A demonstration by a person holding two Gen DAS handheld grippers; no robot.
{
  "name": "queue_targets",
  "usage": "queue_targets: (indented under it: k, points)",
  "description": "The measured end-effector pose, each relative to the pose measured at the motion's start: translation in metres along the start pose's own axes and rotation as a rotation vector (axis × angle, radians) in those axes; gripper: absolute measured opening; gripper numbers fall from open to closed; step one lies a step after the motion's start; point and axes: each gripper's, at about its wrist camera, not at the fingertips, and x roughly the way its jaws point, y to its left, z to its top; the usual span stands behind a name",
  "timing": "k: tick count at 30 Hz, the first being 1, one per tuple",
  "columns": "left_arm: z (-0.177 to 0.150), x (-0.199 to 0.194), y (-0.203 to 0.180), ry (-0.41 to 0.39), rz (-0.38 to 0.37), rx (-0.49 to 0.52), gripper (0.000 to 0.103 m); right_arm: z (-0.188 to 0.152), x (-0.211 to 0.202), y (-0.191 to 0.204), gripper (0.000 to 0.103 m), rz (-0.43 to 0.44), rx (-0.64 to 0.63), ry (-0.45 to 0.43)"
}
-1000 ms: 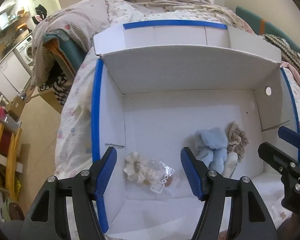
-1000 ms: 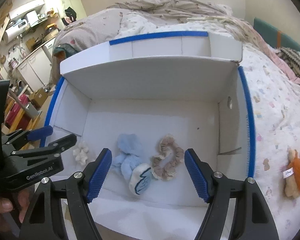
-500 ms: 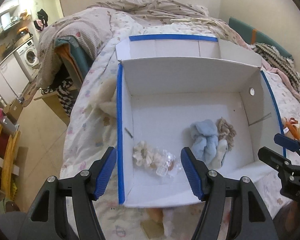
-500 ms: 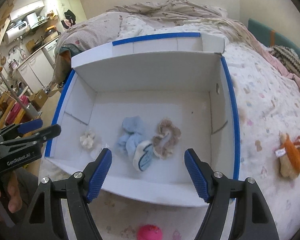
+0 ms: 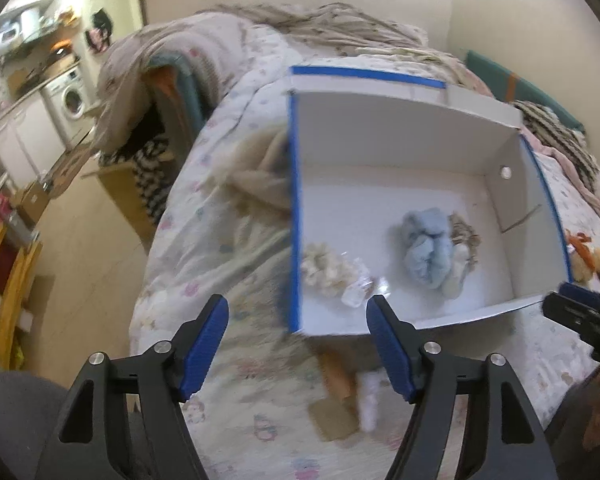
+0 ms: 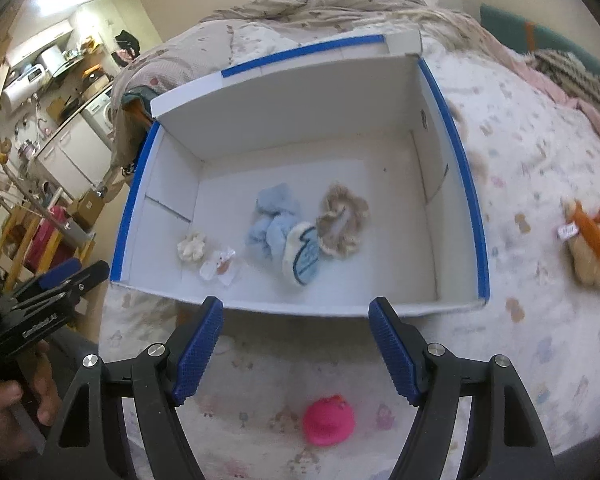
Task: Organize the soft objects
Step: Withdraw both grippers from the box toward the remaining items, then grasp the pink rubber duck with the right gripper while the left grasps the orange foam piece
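From the left wrist, the left gripper [image 5: 296, 344] hangs over the bed [image 5: 228, 240], jaws spread and empty. The box [image 5: 404, 128] sits ahead and to the right of them, holding a cream scrunchie [image 5: 324, 266] by its left wall and a blue plush [image 5: 426, 250] near the middle. A blurred brown-and-white thing [image 5: 346, 392] lies on the bed between the jaws.

From the right wrist, the right gripper [image 6: 296, 344] has its jaws spread and empty before the box's near wall. A pink toy [image 6: 329, 420] lies on the bed between them; an orange plush [image 6: 590, 246] sits right of the box.
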Motion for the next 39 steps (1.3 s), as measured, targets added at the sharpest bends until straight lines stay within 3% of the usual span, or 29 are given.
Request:
queue_targets:
  k: [4,7,14,17,19,26,28,30,31,36,39]
  points:
    - [-0.007,0.011,0.021,0.051,-0.018,-0.096,0.069,-0.007,0.008,0.0,0.079,0.012,0.02,0.036]
    - [-0.015,0.026,0.029,0.148,-0.095,-0.15,0.069,-0.009,0.015,0.005,0.079,-0.003,0.006,0.061]
    - [-0.033,0.061,0.015,0.327,-0.126,-0.127,0.066,-0.012,0.027,0.008,0.079,-0.022,-0.005,0.094]
    - [-0.049,0.082,0.008,0.463,-0.177,-0.131,0.037,-0.014,0.033,0.006,0.079,-0.029,-0.008,0.107]
    - [-0.057,0.092,0.004,0.524,-0.193,-0.145,0.037,-0.015,0.036,0.004,0.079,-0.028,-0.005,0.114]
    - [-0.069,0.11,-0.005,0.604,-0.205,-0.151,0.037,-0.016,0.048,0.001,0.079,-0.041,-0.007,0.132]
    - [-0.073,0.114,-0.008,0.62,-0.198,-0.139,0.031,-0.016,0.048,0.0,0.079,-0.046,-0.009,0.13]
    - [-0.072,0.115,-0.009,0.615,-0.19,-0.138,0.014,-0.016,0.049,-0.001,0.079,-0.045,-0.006,0.135]
    - [-0.071,0.114,-0.009,0.612,-0.202,-0.141,0.011,-0.016,0.049,-0.001,0.079,-0.04,-0.002,0.136]
    - [-0.067,0.101,-0.005,0.575,-0.199,-0.127,0.009,-0.018,0.043,-0.008,0.079,-0.03,0.015,0.147]
    - [-0.061,0.087,0.007,0.51,-0.137,-0.119,0.009,-0.024,0.043,-0.017,0.079,-0.007,0.06,0.185]
